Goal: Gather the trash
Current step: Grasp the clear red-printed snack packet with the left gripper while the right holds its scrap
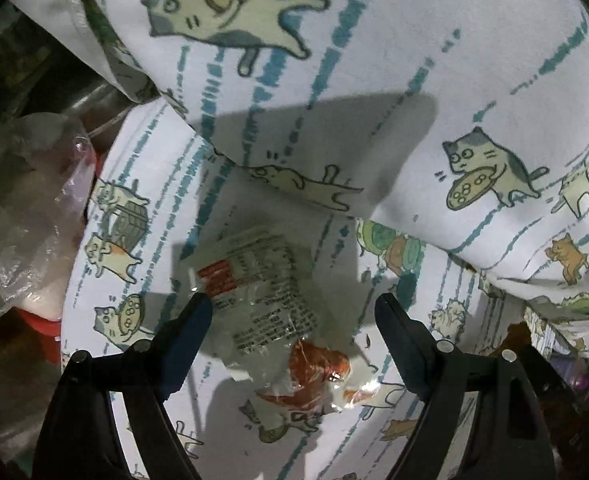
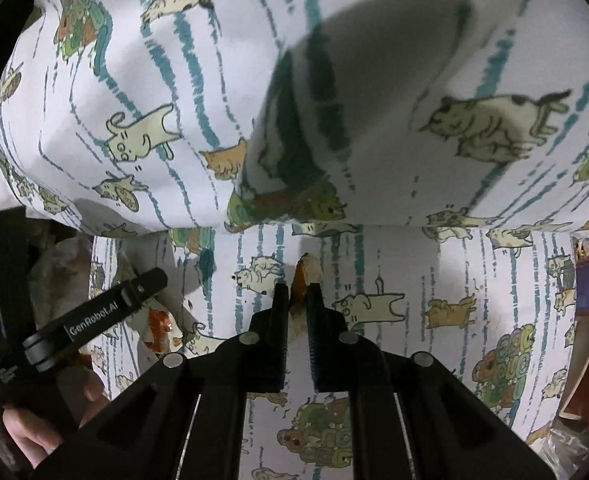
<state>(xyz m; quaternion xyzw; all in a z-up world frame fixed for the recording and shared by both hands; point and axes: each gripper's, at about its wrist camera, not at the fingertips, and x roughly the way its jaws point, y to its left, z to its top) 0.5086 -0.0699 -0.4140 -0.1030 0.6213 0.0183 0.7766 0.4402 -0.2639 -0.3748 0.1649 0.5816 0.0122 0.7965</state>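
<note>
Right gripper (image 2: 298, 294): jaws nearly shut, pinching a small orange-brown scrap (image 2: 303, 276).
Left gripper (image 1: 294, 312): jaws wide, nothing gripped, pointing down over the trash.
Trash: crumpled clear plastic wrapper w/ printed label and orange-red smears (image 1: 270, 300), lying on the cloth betw. the fingers.
Cloth: white cat-print fabric w/ teal stripes (image 1: 414, 60), rumpled fold beyond.
Far left: clear plastic bag (image 1: 22, 208).

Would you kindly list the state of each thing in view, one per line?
left gripper: open, above the wrapper.
right gripper: shut on an orange scrap.
clear wrapper: crumpled, lying on the bedding.
cat-print bedding: rumpled, folded over itself.
</note>
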